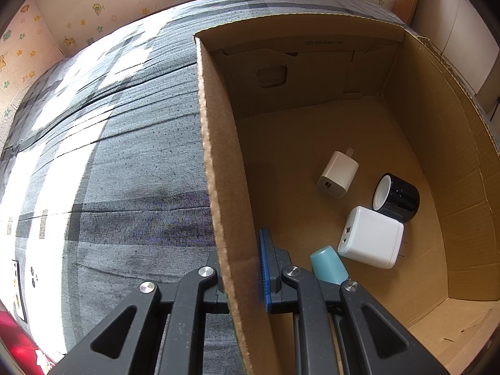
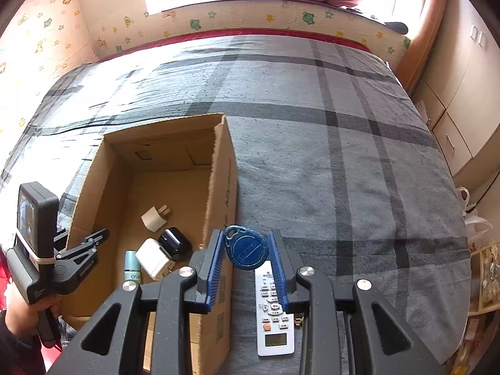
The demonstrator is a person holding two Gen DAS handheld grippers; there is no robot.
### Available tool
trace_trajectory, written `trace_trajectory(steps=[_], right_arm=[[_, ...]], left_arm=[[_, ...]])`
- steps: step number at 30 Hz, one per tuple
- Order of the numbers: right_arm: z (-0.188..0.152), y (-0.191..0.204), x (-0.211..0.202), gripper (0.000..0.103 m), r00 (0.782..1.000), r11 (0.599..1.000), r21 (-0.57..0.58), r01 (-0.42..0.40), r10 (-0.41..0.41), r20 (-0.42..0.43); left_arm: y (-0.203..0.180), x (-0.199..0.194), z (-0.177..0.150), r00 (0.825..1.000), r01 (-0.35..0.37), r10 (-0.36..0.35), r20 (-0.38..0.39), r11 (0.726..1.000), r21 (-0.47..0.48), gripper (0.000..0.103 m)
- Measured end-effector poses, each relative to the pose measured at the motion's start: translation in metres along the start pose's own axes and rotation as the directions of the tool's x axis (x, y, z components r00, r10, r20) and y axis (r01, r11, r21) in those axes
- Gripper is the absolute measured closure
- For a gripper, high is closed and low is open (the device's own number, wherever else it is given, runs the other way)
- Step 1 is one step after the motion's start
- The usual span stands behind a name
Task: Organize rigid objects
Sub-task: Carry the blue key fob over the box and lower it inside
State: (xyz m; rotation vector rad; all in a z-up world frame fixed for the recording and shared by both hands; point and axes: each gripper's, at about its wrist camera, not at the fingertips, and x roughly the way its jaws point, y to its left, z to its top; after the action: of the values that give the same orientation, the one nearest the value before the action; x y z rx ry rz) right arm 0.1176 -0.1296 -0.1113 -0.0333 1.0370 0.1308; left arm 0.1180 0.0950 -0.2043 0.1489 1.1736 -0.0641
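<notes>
Your right gripper (image 2: 247, 250) is clamped on a blue key fob (image 2: 247, 247), the teardrop RFID kind, pinched between the two blue pads (image 2: 215, 268) w/ the keyring hole up top left. It's held in the air just past the right wall of the cardboard box (image 2: 223, 168), so the fob isn't in the box yet. Right under it, on the grey plaid bedspread (image 2: 343, 172), lies a white remote (image 2: 273, 312), buttons up, display end nearest the cam.

Your left gripper (image 1: 242, 268) is closed on the box's left wall (image 1: 215, 172): one finger outside, the other blue pad (image 1: 265, 268) inside, cardboard between them. In the right wrist view you can see that same gripper (image 2: 93, 239) at the box's left edge, your hand (image 2: 18, 312) on the handle.

Inside the box, all on the floor near the front:
- small beige charger (image 1: 338, 174), prongs pointing to the far end
- black cylinder thing w/ white inside (image 1: 397, 197), lying on its side, touching the big charger
- bigger white charger (image 1: 372, 237), ports facing left, prongs right
- teal bottle/tube (image 1: 328, 265) just beside the white charger, partly hidden by the gripper arm

Behind the bed is a wall w/ cartoon animal stickers (image 2: 193, 23); cabinets (image 2: 462, 93) stand on the right.
</notes>
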Motion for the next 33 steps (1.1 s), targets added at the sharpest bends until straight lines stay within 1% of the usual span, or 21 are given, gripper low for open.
trace_trajectory(steps=[7,12,15,18,23,33], right_arm=[[0.005,0.045,0.013,0.073,0.999,0.994,-0.095,-0.047,0.046,-0.007],[0.008,0.068,0.027,0.073,0.997,0.988,-0.128,-0.081,0.078,-0.028],[0.008,0.079,0.036,0.072,0.995,0.986,-0.141,-0.093,0.088,-0.044],[0.008,0.089,0.046,0.072,0.995,0.983,-0.16,-0.088,0.08,-0.057],[0.008,0.1,0.064,0.072,0.994,0.98,-0.178,-0.089,0.075,-0.084],[0.008,0.11,0.097,0.072,0.988,0.979,-0.18,-0.095,0.07,-0.139]], left_arm=[[0.001,0.0,0.0,1.0,0.002,-0.002,0.001,1.0,-0.003,0.089],[0.0,0.0,-0.001,1.0,0.0,0.0,0.002,1.0,0.0,0.089],[0.001,0.0,-0.001,1.0,0.002,-0.002,0.003,1.0,-0.002,0.089],[0.001,0.0,-0.001,1.0,0.003,-0.003,0.003,1.0,-0.003,0.089],[0.001,0.0,-0.001,1.0,0.002,-0.002,0.002,1.0,-0.001,0.089],[0.0,0.0,0.0,1.0,0.001,-0.001,0.0,1.0,-0.002,0.089]])
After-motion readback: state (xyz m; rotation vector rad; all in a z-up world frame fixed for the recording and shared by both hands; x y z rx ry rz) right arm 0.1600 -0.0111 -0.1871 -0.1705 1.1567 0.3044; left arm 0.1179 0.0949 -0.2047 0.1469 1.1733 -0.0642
